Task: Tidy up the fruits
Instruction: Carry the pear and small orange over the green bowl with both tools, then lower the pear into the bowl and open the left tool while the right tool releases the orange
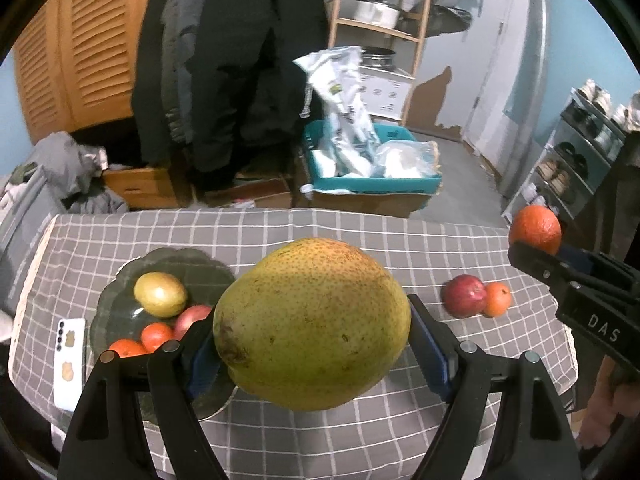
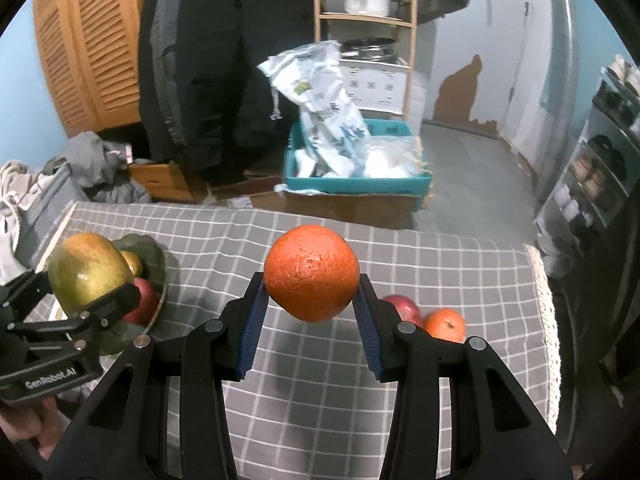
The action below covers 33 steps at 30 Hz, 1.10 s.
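Checked tablecloth point(image 2: 320, 420), louvered cupboard point(image 2: 92, 40) behind.

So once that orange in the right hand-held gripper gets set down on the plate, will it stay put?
Probably not at once. The orange is nearly round, so it may roll on the glass plate, which looks smooth. The fruit already there could stop it. Its pebbled skin likely grips the pads well.
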Motion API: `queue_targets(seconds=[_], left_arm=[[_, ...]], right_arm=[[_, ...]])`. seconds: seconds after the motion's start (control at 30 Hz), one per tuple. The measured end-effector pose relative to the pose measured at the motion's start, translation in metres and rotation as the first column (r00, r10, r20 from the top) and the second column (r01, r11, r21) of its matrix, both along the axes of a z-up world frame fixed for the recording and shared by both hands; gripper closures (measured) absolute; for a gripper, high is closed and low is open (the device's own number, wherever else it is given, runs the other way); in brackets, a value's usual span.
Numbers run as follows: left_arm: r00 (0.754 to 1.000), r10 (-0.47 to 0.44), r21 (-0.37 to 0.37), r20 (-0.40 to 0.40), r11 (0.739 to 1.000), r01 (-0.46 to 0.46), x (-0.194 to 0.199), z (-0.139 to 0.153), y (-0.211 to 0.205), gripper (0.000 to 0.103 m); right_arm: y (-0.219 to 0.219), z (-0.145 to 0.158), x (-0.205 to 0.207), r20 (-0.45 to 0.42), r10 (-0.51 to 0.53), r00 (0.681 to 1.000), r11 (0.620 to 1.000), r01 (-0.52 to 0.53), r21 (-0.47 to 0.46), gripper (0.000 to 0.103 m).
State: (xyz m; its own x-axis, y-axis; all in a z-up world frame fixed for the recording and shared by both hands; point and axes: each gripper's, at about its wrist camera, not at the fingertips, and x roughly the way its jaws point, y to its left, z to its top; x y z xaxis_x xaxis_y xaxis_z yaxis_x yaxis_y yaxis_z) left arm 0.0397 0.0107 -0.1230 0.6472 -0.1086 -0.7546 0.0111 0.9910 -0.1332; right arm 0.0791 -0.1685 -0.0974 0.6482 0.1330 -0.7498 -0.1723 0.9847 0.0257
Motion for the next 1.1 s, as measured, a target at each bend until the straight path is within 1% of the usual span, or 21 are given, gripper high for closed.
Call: queue_targets(seconds=[0.33, 0.63, 0.9, 1.1], left_arm=[[0.995, 0.097, -0.001, -0.028, 0.995, -0.097, -0.005, -0.013, 0.05, 0.019], [0.984, 0.168, 0.003, -0.065, 0.986, -0.169, -0.009, -0.029, 0.09, 0.019], [0.972, 0.206, -0.003, -0.113, 0.978, -0.208, -0.01, -0.05, 0.115, 0.019], [0.961, 0.219, -0.006, -0.168, 0.975, -0.223, -0.009, -0.073, 0.127, 0.019]], right_arm=[[0.056, -0.006, 0.018, -0.02, 0.086, 0.996, 0.996, -0.085, 0.032, 0.06], [0.103, -0.022, 0.031, -0.058, 0.156, 0.986, 0.987, -0.153, 0.056, 0.06], [0.139, -0.041, 0.041, -0.099, 0.203, 0.974, 0.979, -0.198, 0.055, 0.06], [0.159, -0.057, 0.048, -0.139, 0.224, 0.965, 0.974, -0.218, 0.052, 0.06]])
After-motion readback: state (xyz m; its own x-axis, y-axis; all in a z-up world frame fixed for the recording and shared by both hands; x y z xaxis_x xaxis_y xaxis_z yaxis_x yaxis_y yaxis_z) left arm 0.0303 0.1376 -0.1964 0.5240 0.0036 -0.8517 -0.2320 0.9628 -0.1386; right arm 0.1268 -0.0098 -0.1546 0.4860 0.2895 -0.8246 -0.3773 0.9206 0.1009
